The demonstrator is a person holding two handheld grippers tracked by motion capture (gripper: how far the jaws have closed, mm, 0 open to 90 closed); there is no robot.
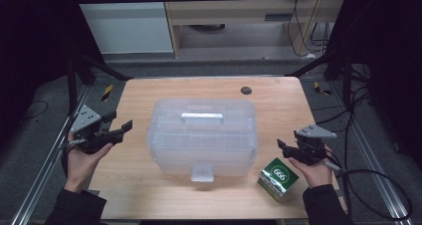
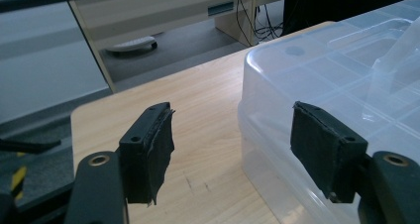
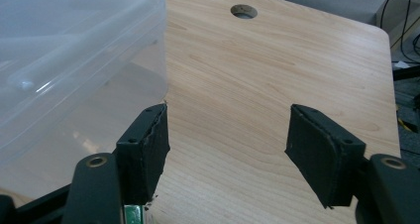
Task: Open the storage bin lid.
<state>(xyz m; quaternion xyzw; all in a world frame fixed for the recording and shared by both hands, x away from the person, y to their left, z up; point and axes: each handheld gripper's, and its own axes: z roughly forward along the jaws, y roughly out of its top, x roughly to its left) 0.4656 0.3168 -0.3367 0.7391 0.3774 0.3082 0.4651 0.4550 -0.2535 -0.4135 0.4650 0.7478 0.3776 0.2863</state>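
Wooden table (image 1: 139, 93), light-grained with rounded corners, stands in a dim room on grey flooring; a round cable hole (image 1: 246, 90) sits near its far edge. Beyond it are pale cabinets, loose cables on the floor at right, and black frame legs with yellow-black hazard tape at both sides.

A clear plastic storage box (image 1: 203, 135) with a lid, top handle and front latch occupies the table's centre. A small green-and-white carton (image 1: 277, 178) rests near the front right corner, just beside the box and apart from it.

The left gripper (image 1: 128, 125) is held off the box's left end, jaws parted with nothing between them; its own view shows the box's corner behind the right-hand pad (image 2: 322, 144), with no contact that can be confirmed. The right gripper (image 1: 281, 148) hovers at the box's right end, just above the carton, jaws likewise wide and empty.

Risks, as judged:
- The box walls are smooth and curved; a pinch on a corner or lid rim may slip.
- Uneven pressure from the two sides may skew or slide the box across the table.
- If the latch is unfastened, which cannot be told, lifting by the lid may part it from the base.
- The right gripper may knock the carton off the front edge.
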